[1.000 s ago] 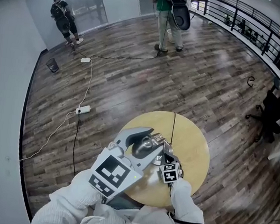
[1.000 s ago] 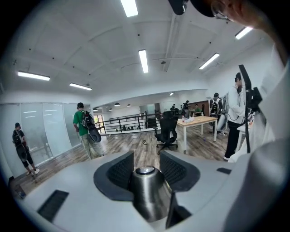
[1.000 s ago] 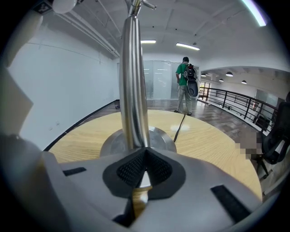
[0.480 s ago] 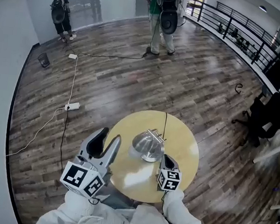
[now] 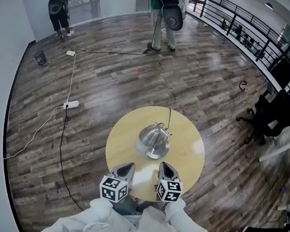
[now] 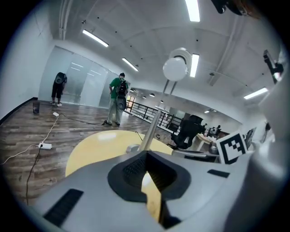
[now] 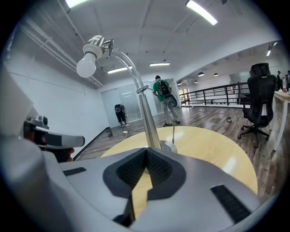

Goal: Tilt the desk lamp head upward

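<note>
The desk lamp stands in the middle of a round yellow table (image 5: 192, 159), its silver head (image 5: 154, 135) over the base. In the gripper views its pole (image 7: 147, 122) rises to a bare bulb (image 7: 87, 65), and the same bulb (image 6: 176, 68) shows from the left side. My left gripper (image 5: 125, 169) hangs at the table's near edge; its jaws have just been closing and are shut with nothing between them (image 6: 145, 165). My right gripper (image 5: 166, 167) sits beside it, shut and empty (image 7: 146, 163). Neither touches the lamp.
The lamp's black cord (image 5: 168, 115) runs off the table's far edge. Cables and a power strip (image 5: 71, 103) lie on the wooden floor at left. Two people (image 5: 163, 17) stand far off. A black office chair (image 5: 271, 113) and a railing (image 5: 237, 25) are at right.
Both grippers have drawn back from the lamp head to the table's near edge. The left one swung out to the left, sank and went from open to shut.
</note>
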{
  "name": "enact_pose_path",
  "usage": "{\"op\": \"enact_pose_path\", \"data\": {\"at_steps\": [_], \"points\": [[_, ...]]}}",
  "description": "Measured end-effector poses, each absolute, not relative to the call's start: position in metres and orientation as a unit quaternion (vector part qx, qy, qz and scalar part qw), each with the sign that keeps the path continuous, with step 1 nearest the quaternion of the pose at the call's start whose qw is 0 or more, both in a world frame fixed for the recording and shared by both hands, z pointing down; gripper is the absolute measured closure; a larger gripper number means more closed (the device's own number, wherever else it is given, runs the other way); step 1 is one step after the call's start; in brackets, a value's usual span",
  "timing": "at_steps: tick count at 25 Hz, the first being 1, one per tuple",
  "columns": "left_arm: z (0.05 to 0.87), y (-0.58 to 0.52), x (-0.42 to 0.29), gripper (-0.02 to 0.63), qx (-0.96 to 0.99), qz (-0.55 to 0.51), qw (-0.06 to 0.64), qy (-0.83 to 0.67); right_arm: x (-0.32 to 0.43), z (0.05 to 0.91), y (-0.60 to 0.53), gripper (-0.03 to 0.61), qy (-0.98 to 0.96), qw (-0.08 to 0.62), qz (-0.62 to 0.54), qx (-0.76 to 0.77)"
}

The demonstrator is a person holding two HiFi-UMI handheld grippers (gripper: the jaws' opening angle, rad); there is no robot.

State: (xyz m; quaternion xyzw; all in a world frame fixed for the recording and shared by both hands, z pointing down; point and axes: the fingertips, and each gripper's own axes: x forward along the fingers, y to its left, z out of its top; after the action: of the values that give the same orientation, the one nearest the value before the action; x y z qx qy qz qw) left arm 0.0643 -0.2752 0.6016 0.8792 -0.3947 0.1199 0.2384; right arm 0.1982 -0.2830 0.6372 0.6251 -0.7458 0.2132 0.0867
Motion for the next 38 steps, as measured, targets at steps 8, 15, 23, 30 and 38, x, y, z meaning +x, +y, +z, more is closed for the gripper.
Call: {"op": "enact_pose_path", "data": {"at_steps": [8,15,23,30,38], "points": [[0.580,-0.247,0.079,0.614,0.899,0.117,0.218,-0.361,0.196,0.625,-0.247,0.569,-0.747,0.071,0.215,0.625],[0.559,-0.203,0.066,0.614,0.916,0.114,0.189,-0.335,0.179,0.606,-0.189,0.569,-0.725,0.053,0.209,0.655],[0.569,-0.125,0.012,0.614,0.925,0.133,0.181,-0.305,0.106,0.616,-0.104,0.569,-0.701,0.037,0.225,0.676],[0.567,-0.084,-0.023,0.614,0.922,0.129,0.185,-0.314,0.078,0.605,-0.055,0.569,-0.699,0.037,0.220,0.680],[0.560,-0.057,-0.028,0.614,0.917,0.118,0.183,-0.334,0.067,0.583,-0.036,0.569,-0.716,0.021,0.204,0.667]]}}
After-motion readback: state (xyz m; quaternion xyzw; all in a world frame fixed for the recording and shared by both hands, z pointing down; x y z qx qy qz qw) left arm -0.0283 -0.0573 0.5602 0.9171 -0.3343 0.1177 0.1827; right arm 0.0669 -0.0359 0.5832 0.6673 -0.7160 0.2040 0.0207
